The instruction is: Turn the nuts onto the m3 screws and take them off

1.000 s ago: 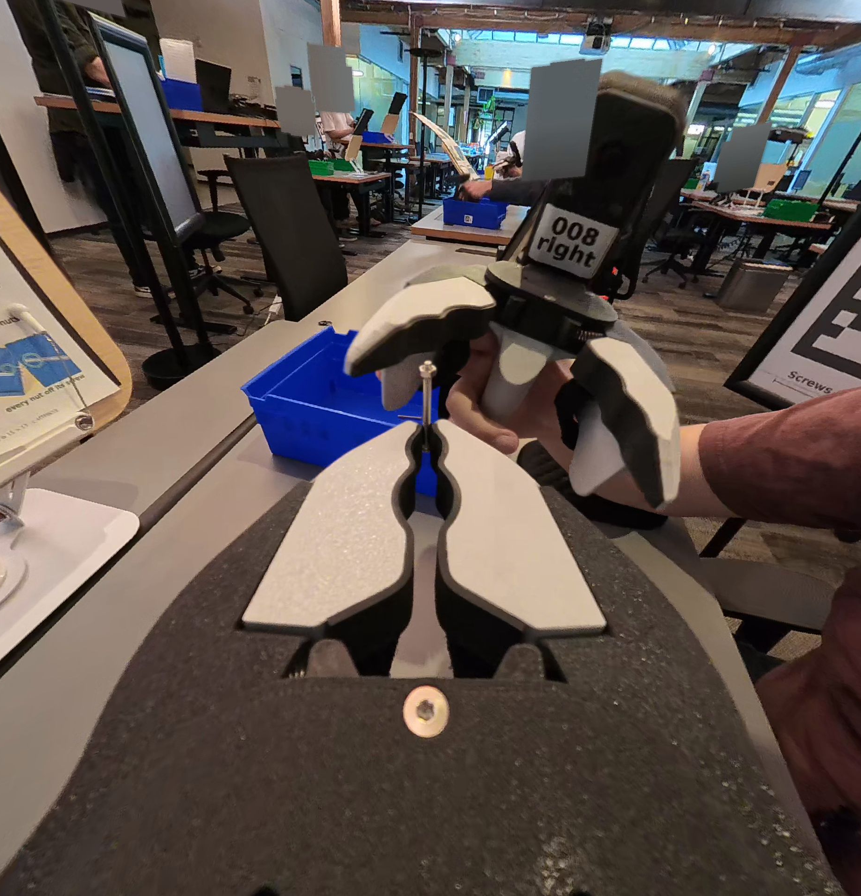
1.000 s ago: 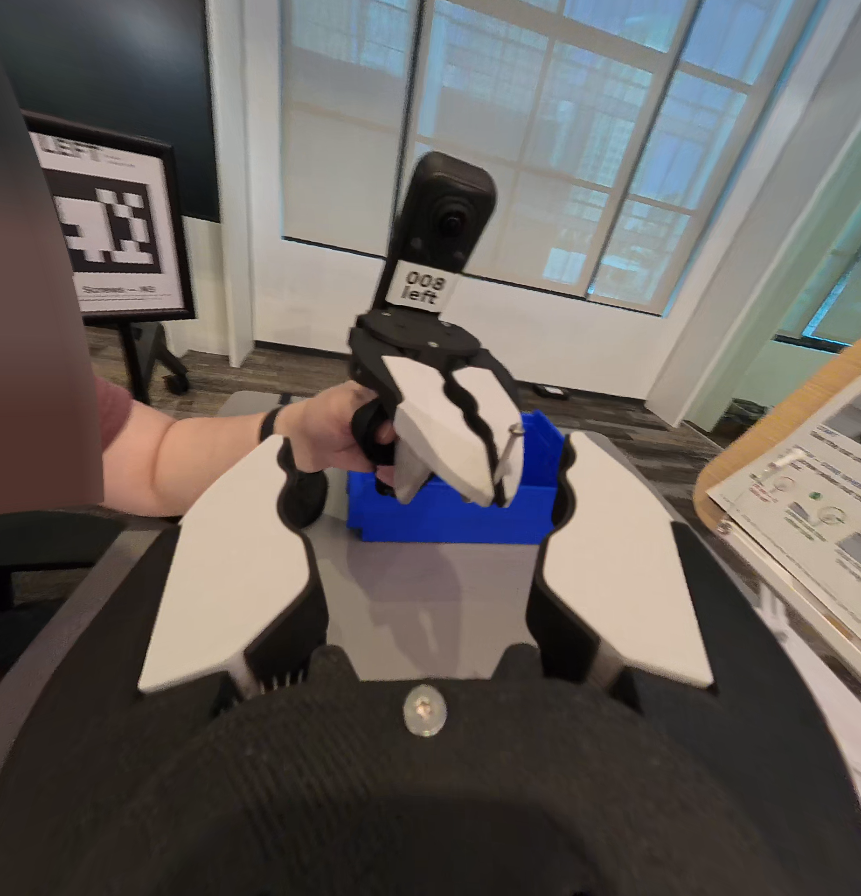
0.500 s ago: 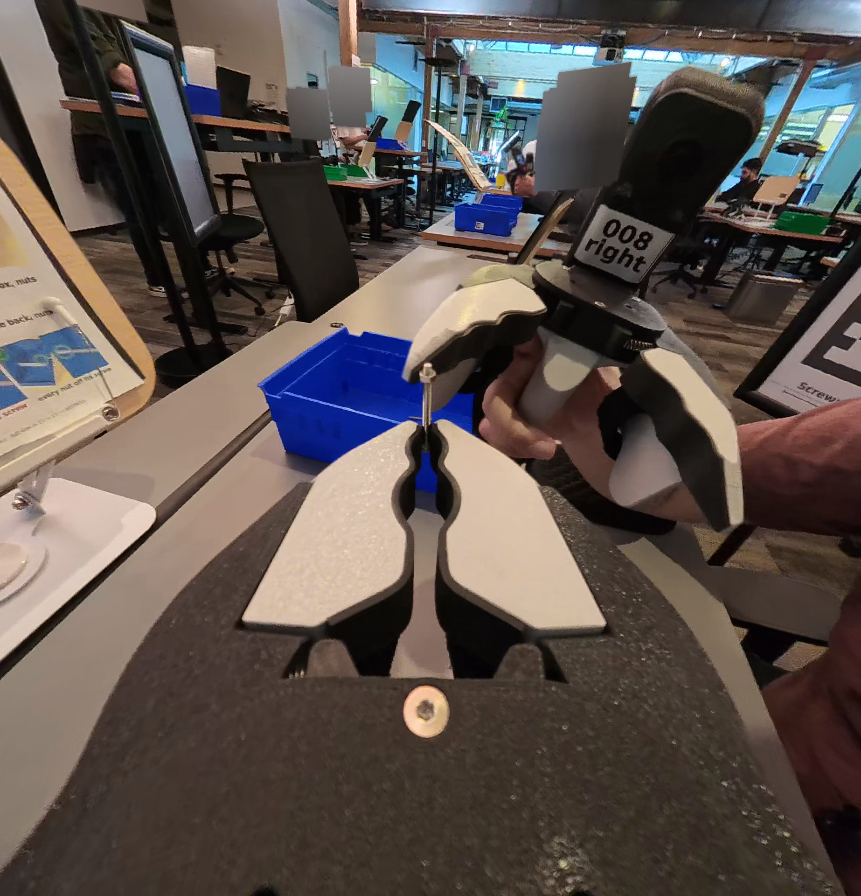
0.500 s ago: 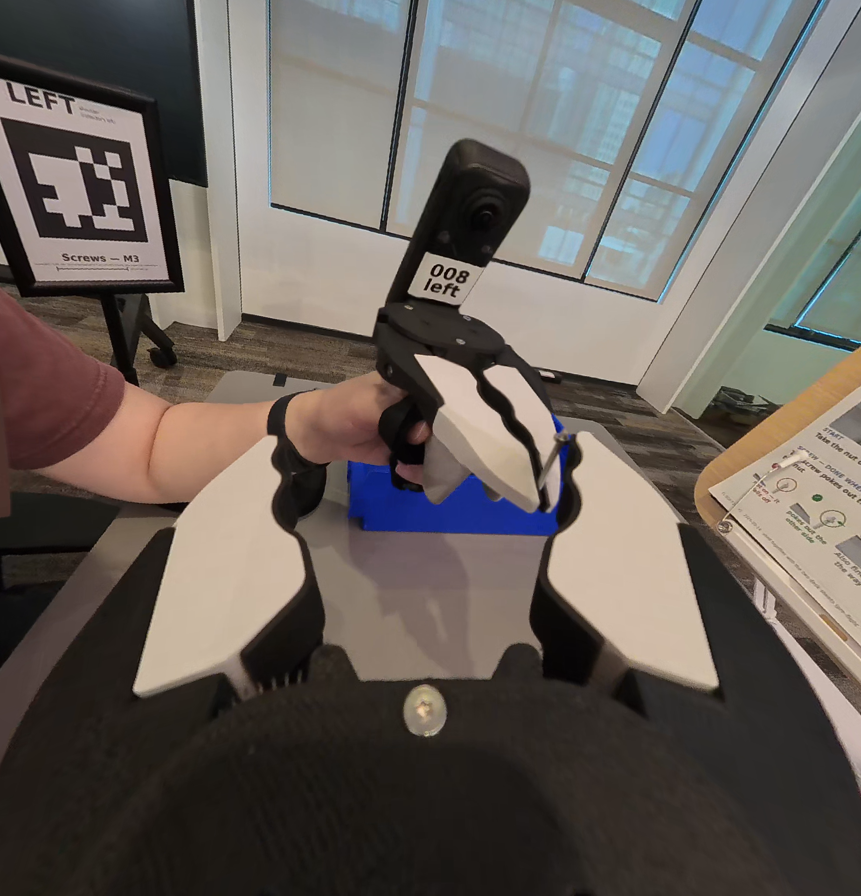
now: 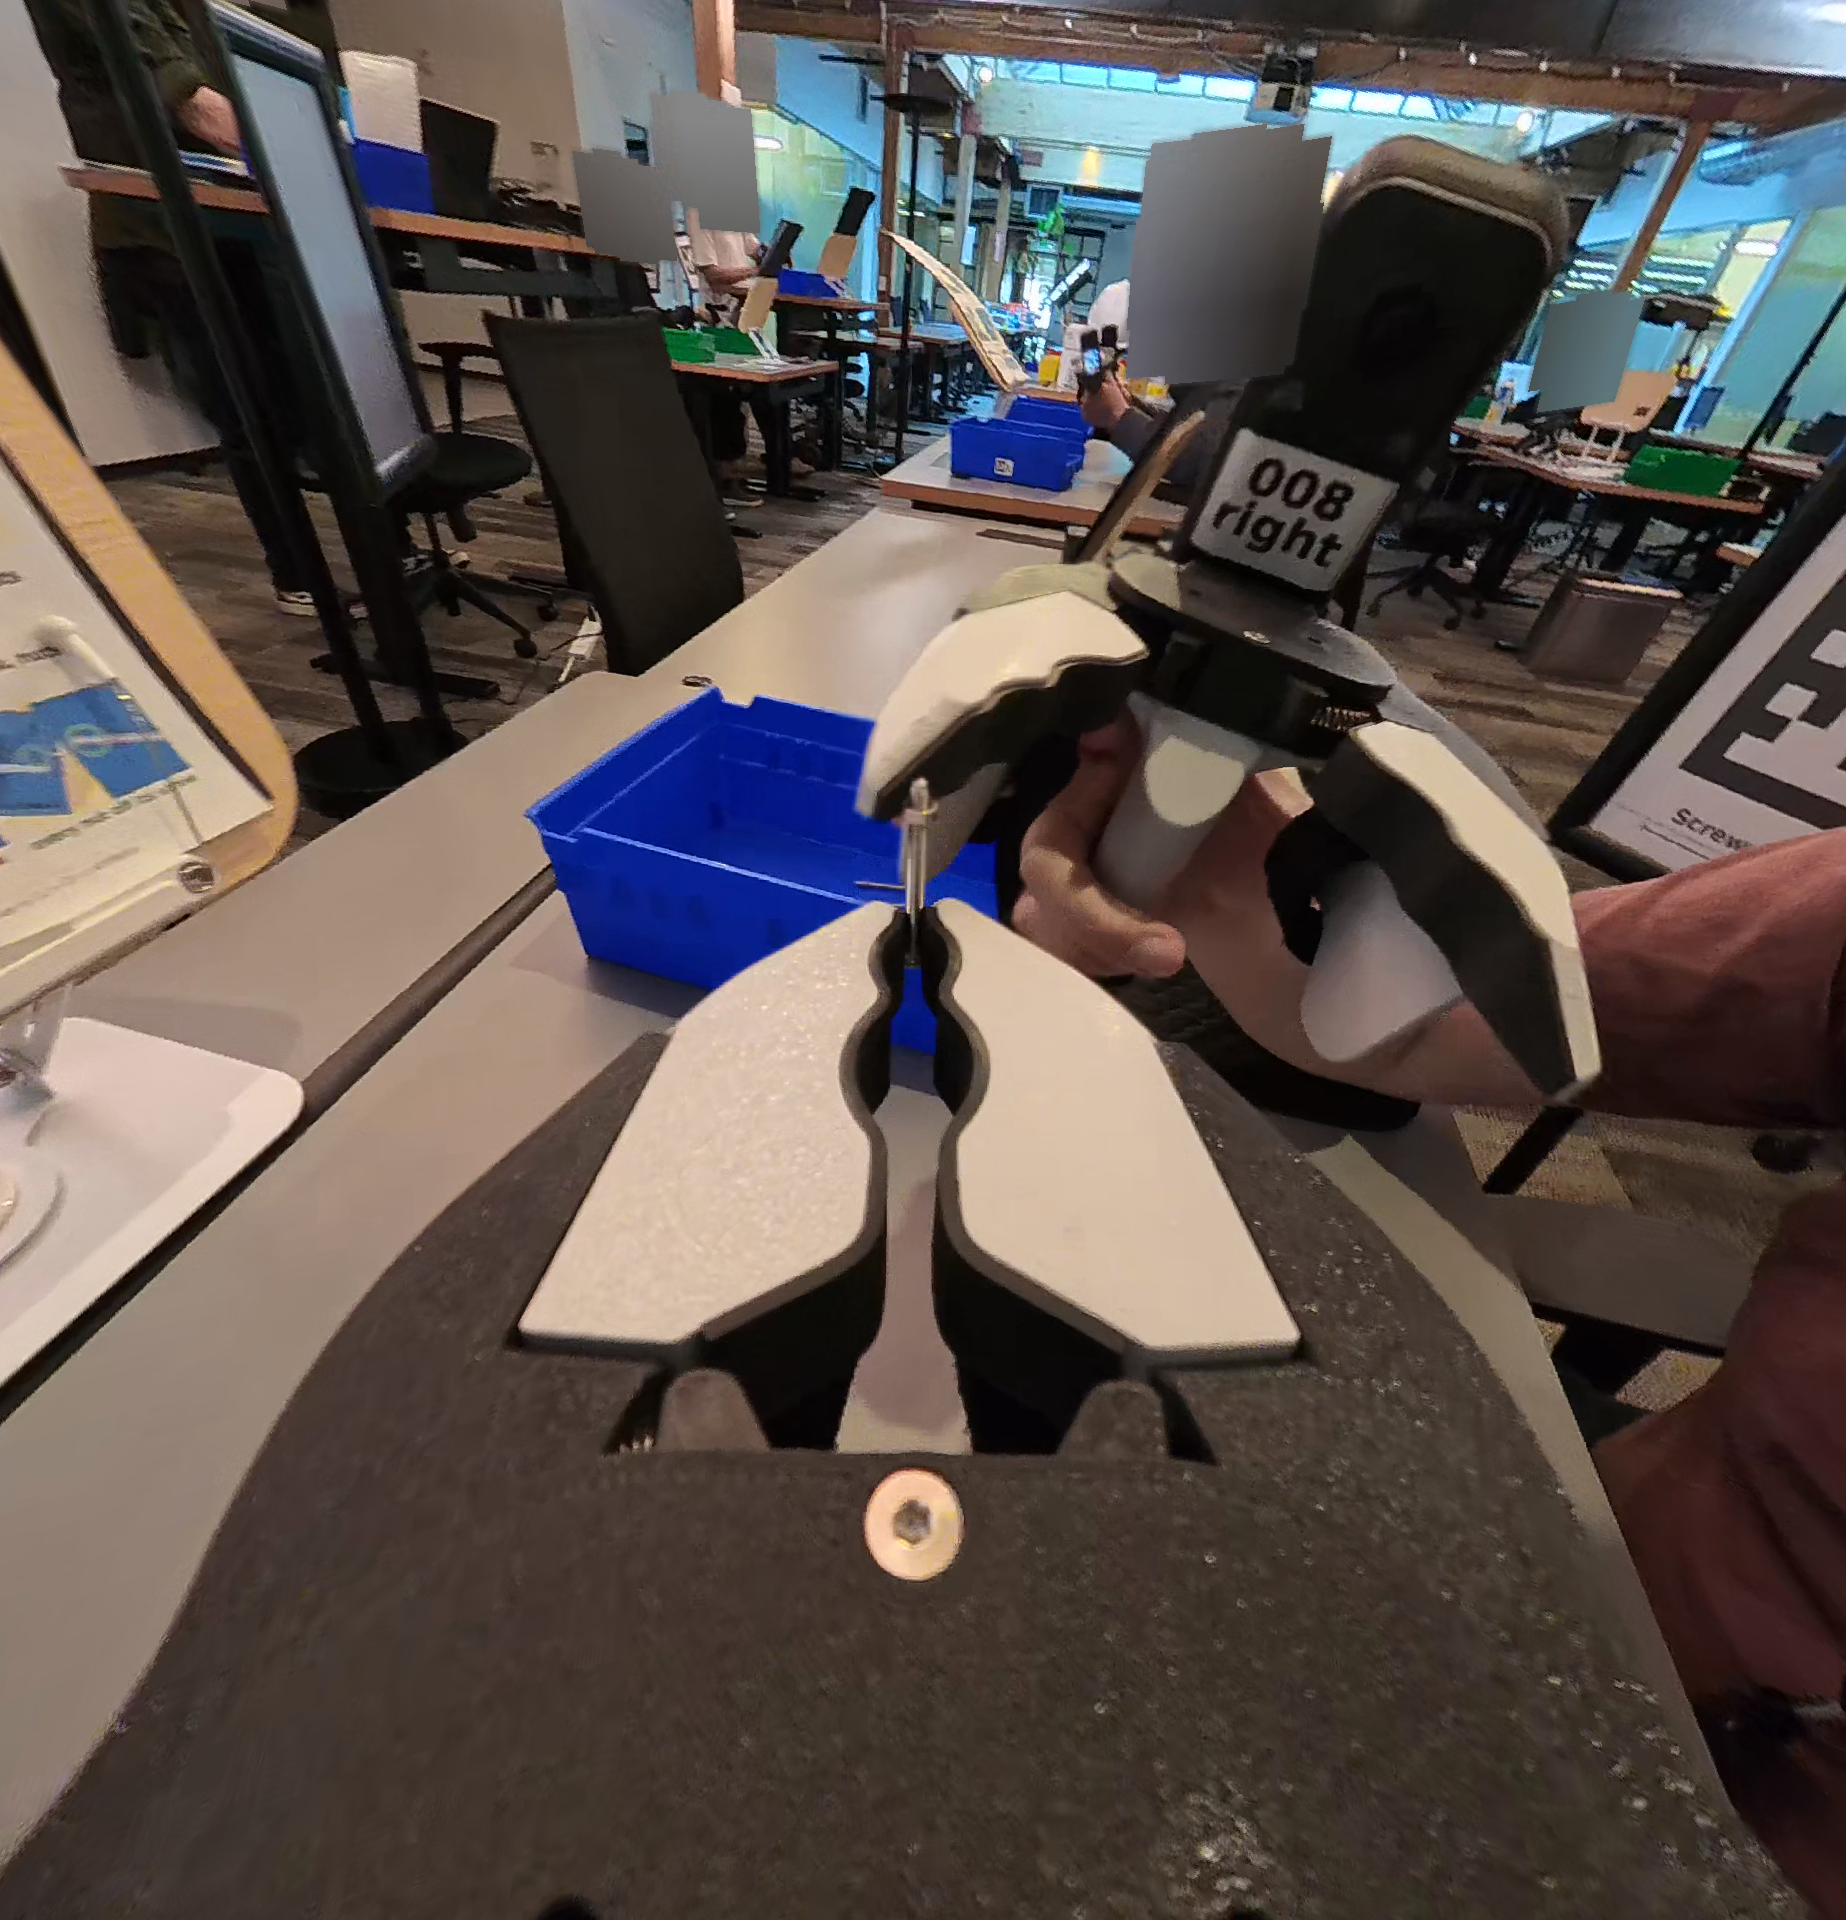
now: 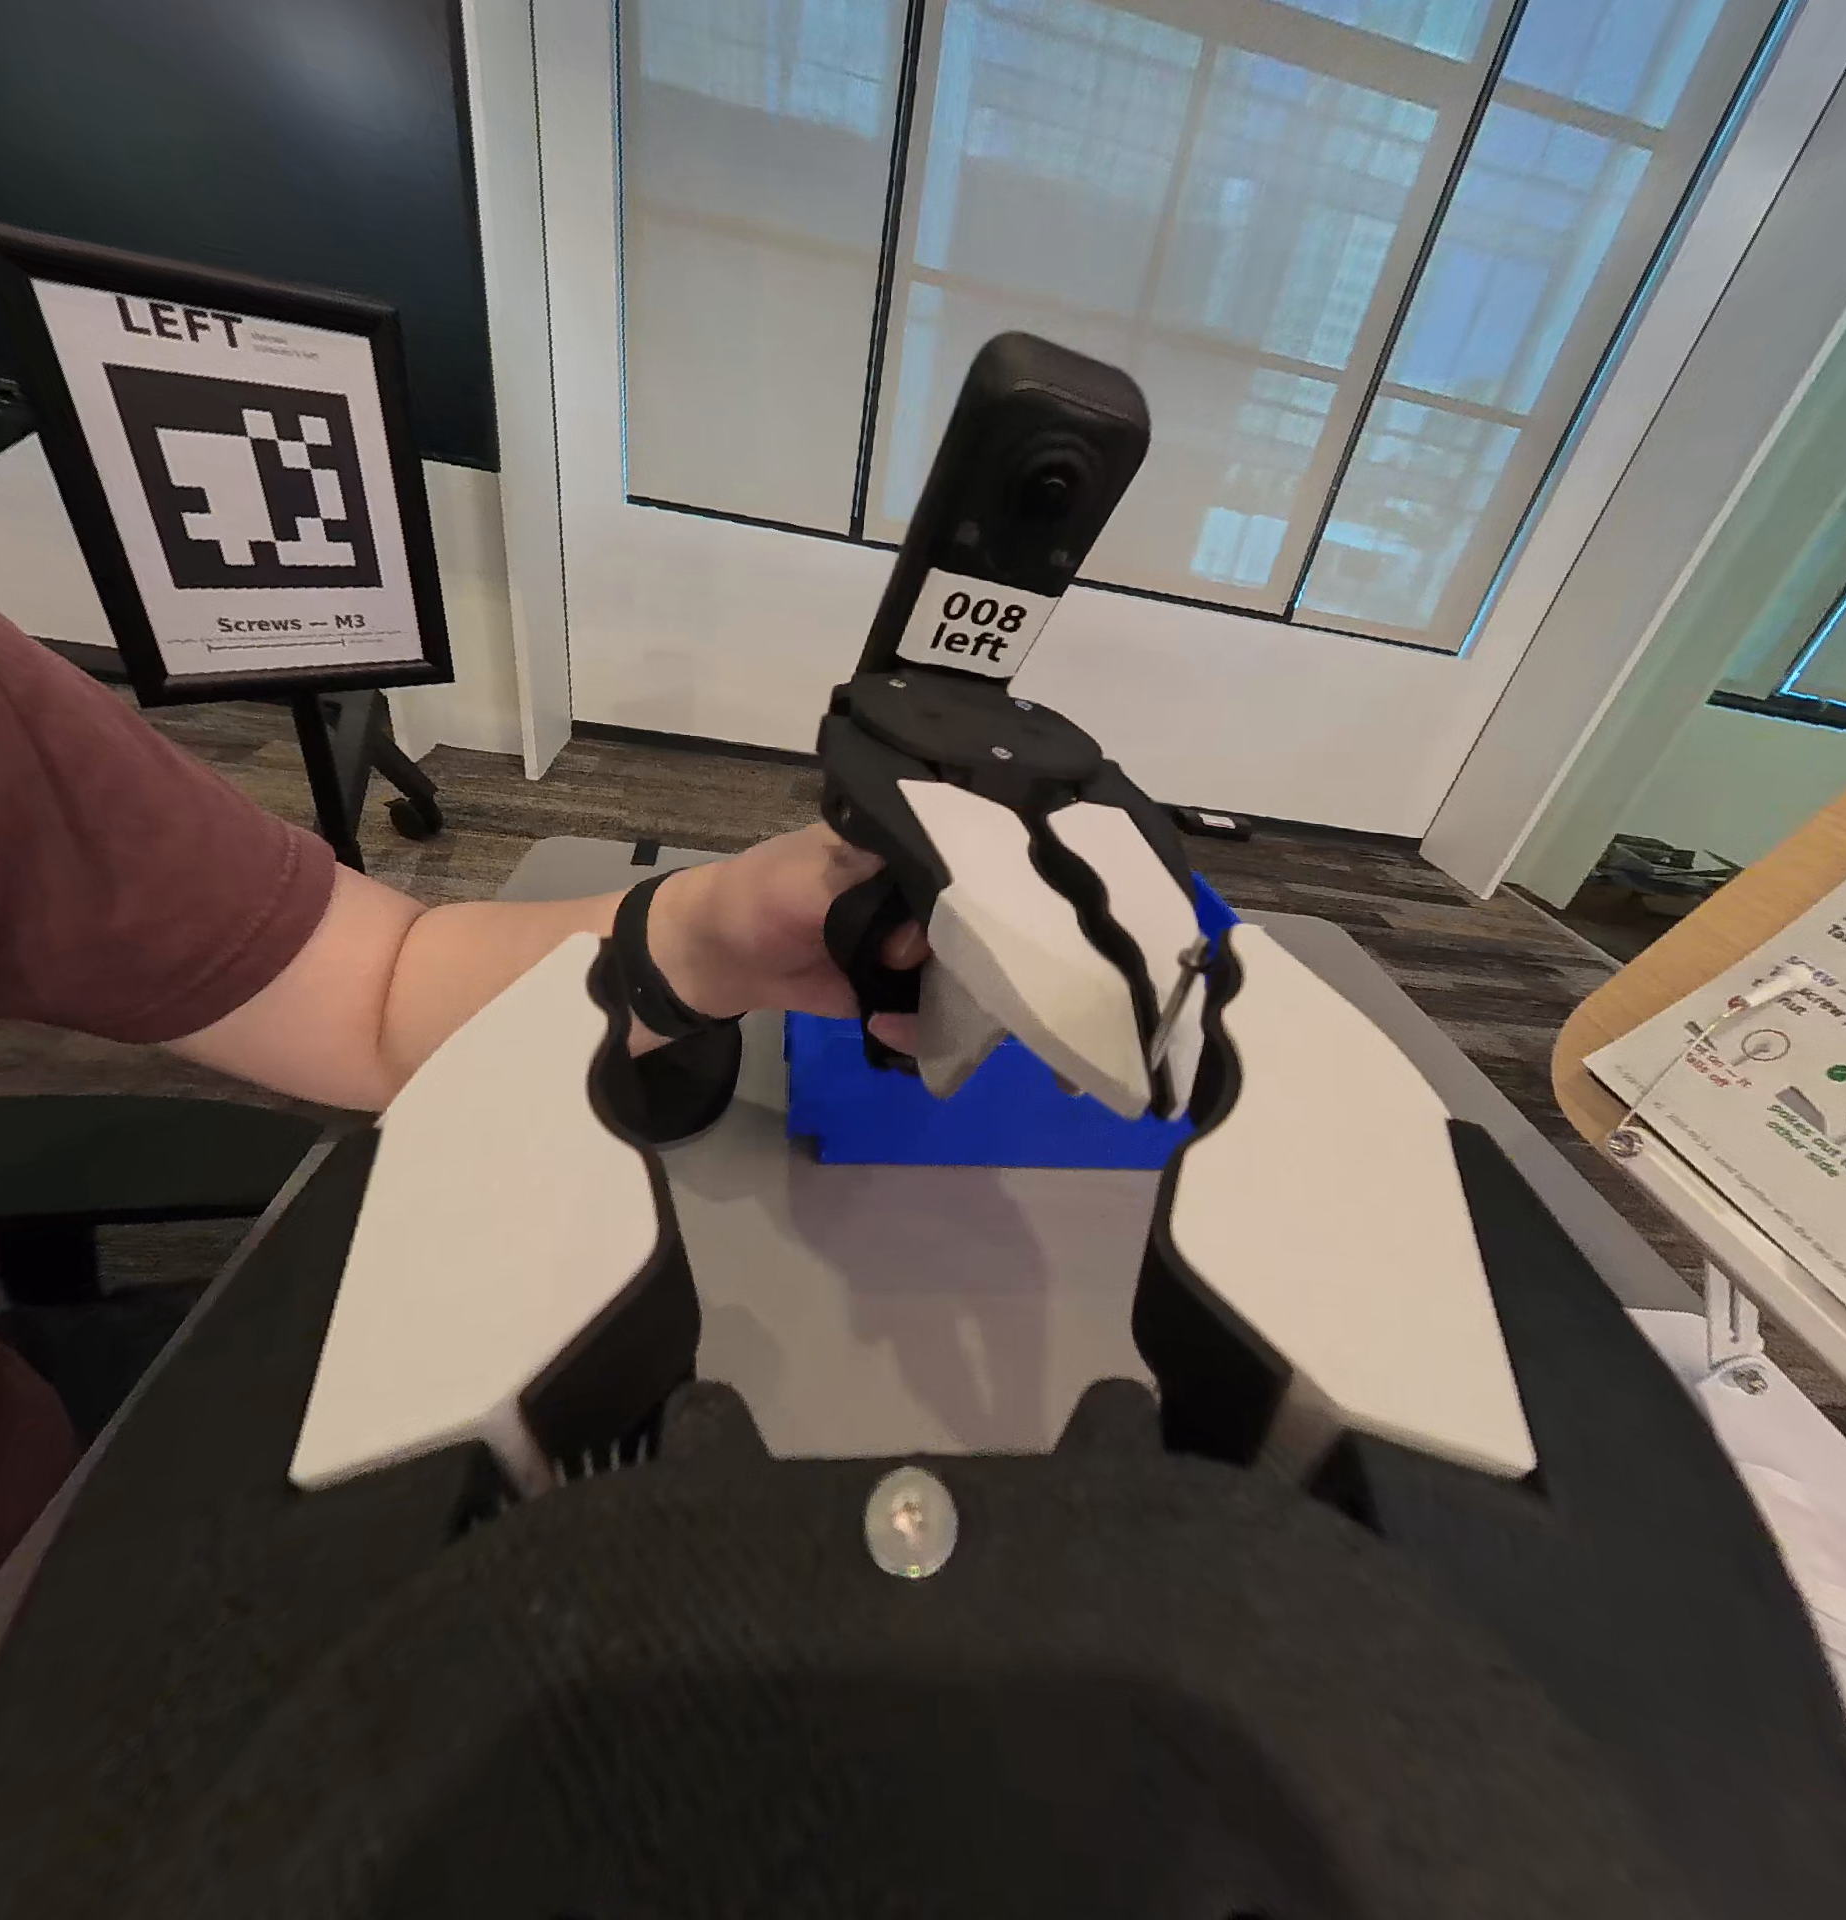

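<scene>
Raised and drawn closer since the earlier frame, the right gripper (image 5: 1220, 914), jaws spread wide and empty, brings one fingertip (image 5: 898, 774) to the screw's head. Behind, a blue bin (image 5: 690, 831) sits mid-desk (image 5: 223, 1299). Left gripper (image 5: 911, 935) clamps the upright M3 screw (image 5: 917, 862); nut-turning seems imminent.

An open-plan office-style workspace is shown — rows of desks (image 5: 784, 369), black office chairs (image 5: 628, 488), exposed ceiling beams (image 5: 1210, 57), tall windows (image 6: 1158, 291) — with blue parts bins (image 5: 1012, 452) set out on tables.
</scene>
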{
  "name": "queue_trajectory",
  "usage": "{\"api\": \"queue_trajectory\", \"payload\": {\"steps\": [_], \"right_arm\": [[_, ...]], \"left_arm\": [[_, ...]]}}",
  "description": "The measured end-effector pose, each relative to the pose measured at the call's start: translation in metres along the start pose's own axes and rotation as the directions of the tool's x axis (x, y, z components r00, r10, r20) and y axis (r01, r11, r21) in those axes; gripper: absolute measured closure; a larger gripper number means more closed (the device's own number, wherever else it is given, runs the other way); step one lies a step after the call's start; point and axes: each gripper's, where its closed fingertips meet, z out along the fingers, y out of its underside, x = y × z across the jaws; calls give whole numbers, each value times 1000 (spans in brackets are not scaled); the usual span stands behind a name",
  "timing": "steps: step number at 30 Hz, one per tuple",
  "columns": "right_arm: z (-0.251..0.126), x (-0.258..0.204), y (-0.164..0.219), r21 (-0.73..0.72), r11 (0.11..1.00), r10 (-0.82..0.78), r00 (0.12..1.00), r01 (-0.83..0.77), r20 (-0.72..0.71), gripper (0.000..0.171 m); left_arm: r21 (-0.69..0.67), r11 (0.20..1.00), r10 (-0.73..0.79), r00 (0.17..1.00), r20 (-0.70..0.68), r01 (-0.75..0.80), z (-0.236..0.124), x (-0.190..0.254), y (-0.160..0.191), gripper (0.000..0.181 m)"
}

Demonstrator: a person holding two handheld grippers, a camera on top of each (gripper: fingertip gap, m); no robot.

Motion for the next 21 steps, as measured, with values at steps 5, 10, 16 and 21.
{"api": "queue_trajectory", "payload": {"steps": [5, 10, 16, 21], "right_arm": [[-7, 10, -3, -1, 1000, -9, 998, 8, -56, 72], [1, 5, 1, 3, 1000, 7, 999, -7, -32, 68], [5, -6, 4, 8, 998, 65, 996, -66, 53, 67], [-3, 1, -1, 12, 998, 55, 998, -55, 29, 67]], "left_arm": [[10, 1000, -18, 999, -40, 19, -4, 4, -3, 179], [-36, 999, 11, 997, -75, -14, 10, 15, 7, 179], [-49, 999, 17, 998, -69, -20, 14, 15, 11, 179], [-1, 1000, 3, 1000, 8, -3, -3, -3, 0, 179]]}}
